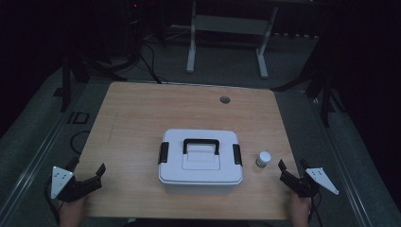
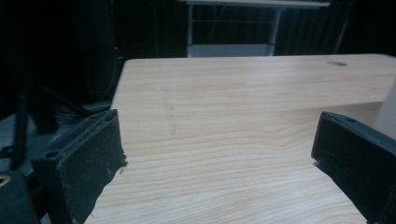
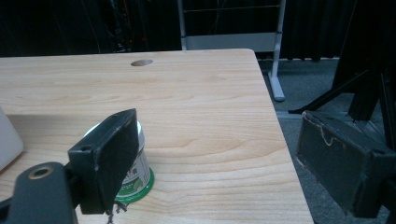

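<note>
The small white-capped jar with a green label (image 1: 263,159) stands upright on the light wooden surface (image 1: 137,118), just right of the white plastic box with a black handle and black side latches (image 1: 200,162). Near it, the right gripper (image 1: 291,173) gapes empty. The left gripper (image 1: 94,177), at the near-left edge, also stands wide open.

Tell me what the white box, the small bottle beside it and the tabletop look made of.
The white box looks like moulded plastic with a matte sheen, rounded corners and black handle and latches, likely plastic too. The small bottle seems plastic: white cap and body with a green printed label; the material is not certain. The tabletop shows light wood grain with a smooth finish, possibly laminate rather than solid wood.
</note>
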Available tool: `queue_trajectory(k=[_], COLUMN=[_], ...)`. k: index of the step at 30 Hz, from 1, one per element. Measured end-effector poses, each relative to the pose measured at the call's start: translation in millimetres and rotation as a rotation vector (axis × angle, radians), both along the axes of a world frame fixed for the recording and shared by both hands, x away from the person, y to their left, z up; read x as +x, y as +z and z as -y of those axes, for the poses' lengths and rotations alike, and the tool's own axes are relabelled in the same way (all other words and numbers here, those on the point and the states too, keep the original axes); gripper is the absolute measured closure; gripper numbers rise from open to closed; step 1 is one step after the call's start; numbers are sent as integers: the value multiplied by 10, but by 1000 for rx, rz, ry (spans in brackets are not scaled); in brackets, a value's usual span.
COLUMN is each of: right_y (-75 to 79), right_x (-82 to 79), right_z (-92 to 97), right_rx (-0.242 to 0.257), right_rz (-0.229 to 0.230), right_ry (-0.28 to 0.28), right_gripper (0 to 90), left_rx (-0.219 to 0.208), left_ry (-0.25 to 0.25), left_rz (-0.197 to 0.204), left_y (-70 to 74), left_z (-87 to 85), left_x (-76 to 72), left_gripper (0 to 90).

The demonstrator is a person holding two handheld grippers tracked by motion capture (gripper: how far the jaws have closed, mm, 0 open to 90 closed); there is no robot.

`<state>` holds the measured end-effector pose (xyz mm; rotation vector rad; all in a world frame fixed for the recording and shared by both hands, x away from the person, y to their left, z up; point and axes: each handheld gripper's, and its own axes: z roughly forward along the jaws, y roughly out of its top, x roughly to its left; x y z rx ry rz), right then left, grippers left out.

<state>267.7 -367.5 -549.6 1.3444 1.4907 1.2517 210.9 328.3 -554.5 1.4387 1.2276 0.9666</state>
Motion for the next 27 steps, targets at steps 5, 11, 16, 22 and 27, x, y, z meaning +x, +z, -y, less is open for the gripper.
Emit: queue_trajectory(k=[5, 11, 16, 22, 27], right_y=[-3, -8, -11, -17, -19], right_x=[1, 5, 9, 19, 23], right_z=[1, 8, 5, -1, -10], right_rx=[2, 8, 10, 3, 1], right_rz=[-3, -11, -17, -24, -31], right_ry=[3, 7, 7, 17, 21], right_gripper=[128, 128, 128, 128, 128], left_rx=[-64, -44, -7, 40, 72], left_ry=[-54, -119, -185, -256, -320], left_rz=[-56, -159, -267, -394, -507], left_y=[-4, 16, 28, -9, 27], left_z=[-46, -66, -120, -182, -210], left_x=[21, 74, 83, 40, 54], left_gripper=[16, 17, 17, 17, 17])
